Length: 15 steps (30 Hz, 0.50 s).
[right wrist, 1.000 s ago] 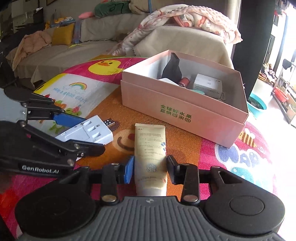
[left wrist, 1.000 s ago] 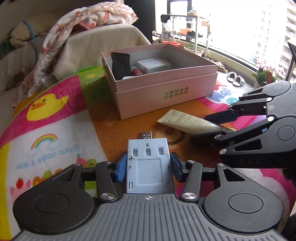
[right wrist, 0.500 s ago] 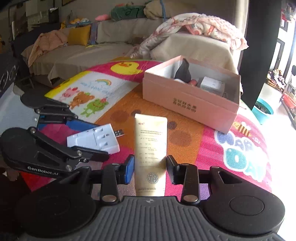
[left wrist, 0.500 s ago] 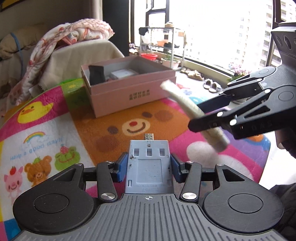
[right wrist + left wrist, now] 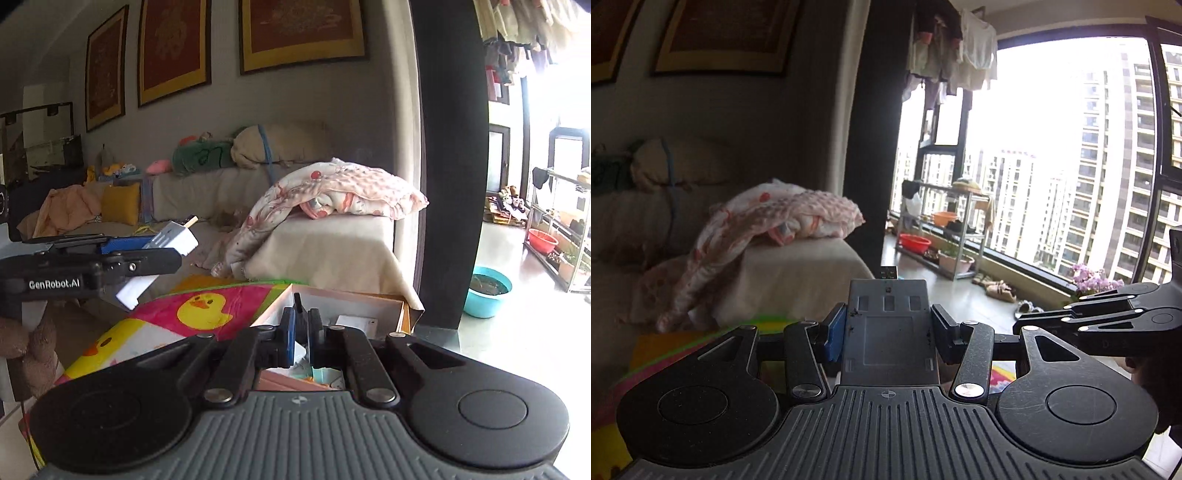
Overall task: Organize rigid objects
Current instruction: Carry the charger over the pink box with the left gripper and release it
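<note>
My left gripper [image 5: 888, 334] is shut on a pale grey USB adapter [image 5: 888, 306], held high with its plug pointing forward. In the right wrist view this gripper [image 5: 162, 247] reaches in from the left with the white adapter [image 5: 173, 240] in it. My right gripper [image 5: 300, 332] is shut with nothing between its fingers. It hovers over the open pink box [image 5: 369, 299], which holds a white carton [image 5: 356, 321]. In the left wrist view the right gripper [image 5: 1030, 323] shows at the right edge with its jaws together. The cream tube is out of sight.
A bright play mat with yellow ducks [image 5: 203, 306] lies under the box. Behind it stands a covered sofa [image 5: 325, 243] with a pink blanket [image 5: 343, 192]. To the right, a metal rack [image 5: 960, 229] and basins [image 5: 487, 291] stand by the window.
Both grippers rose and tipped upward, so the mat dropped out of the left view. The cream tube left the right gripper, whose jaws closed together. The adapter stayed in the left gripper.
</note>
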Available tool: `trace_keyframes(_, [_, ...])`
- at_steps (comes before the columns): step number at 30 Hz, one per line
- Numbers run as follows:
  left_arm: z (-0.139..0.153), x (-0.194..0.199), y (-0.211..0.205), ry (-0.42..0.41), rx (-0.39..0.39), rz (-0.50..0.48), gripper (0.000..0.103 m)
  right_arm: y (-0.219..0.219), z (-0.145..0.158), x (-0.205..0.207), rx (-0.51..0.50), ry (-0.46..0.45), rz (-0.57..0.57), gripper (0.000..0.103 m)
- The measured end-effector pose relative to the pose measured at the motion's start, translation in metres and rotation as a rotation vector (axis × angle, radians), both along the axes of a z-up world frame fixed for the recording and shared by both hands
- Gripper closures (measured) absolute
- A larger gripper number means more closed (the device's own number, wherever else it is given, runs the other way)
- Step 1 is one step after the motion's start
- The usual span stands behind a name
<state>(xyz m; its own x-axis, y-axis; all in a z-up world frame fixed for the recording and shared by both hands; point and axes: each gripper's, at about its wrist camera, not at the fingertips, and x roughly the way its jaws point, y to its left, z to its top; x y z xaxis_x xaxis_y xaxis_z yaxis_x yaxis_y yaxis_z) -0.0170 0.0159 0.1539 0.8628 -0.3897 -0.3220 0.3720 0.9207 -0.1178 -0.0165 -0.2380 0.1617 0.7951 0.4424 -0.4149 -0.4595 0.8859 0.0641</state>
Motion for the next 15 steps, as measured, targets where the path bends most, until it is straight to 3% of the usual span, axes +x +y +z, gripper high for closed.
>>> trace_keyframes(2, [-0.023,-0.001,0.004,0.066,0.004,0.000,0.050,0.001,-0.020,-0.001,-0.050,0.020,0.013,0.093])
trace_keyframes(4, [-0.048,-0.002,0.010,0.144,-0.013,-0.005,0.050,0.007,-0.044,-0.001,-0.122,0.051,0.030,0.069])
trace_keyframes(5, [-0.059,-0.002,0.013,0.180,-0.025,-0.009,0.050,0.010,-0.056,0.000,-0.155,0.064,0.046,0.046])
trace_keyframes(6, [-0.068,-0.002,0.015,0.209,-0.034,-0.013,0.050,0.013,-0.068,0.001,-0.188,0.066,0.061,0.032])
trace_keyframes(10, [-0.098,-0.002,0.023,0.290,-0.048,-0.017,0.050,0.019,-0.103,0.013,-0.281,0.069,0.123,0.032])
trace_keyframes(15, [-0.115,0.000,0.032,0.337,-0.071,-0.005,0.050,-0.012,-0.128,0.066,-0.083,0.272,0.037,0.032])
